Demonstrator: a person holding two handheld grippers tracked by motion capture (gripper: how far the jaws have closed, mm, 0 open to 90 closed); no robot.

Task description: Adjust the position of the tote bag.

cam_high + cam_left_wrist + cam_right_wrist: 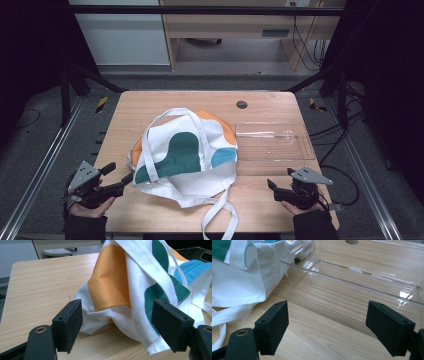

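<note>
A white tote bag [185, 155] with green, orange and blue patches lies crumpled on the middle of the wooden table [150, 105], its straps trailing over the front edge. My left gripper [119, 173] is at the bag's left corner. In the left gripper view its jaws [120, 325] stand wide open with the bag's [112, 285] folded corner between them, and the pads [67, 325] do not press on it. My right gripper [281, 177] sits near the front right, open [337, 327] and holding nothing. It points at a clear plastic tray [362, 290].
The clear tray [274, 142] lies empty to the right of the bag, touching its edge. A round cable hole [242, 104] sits near the table's far edge. Dark frame posts and cables surround the table. Bare wood shows at the far left.
</note>
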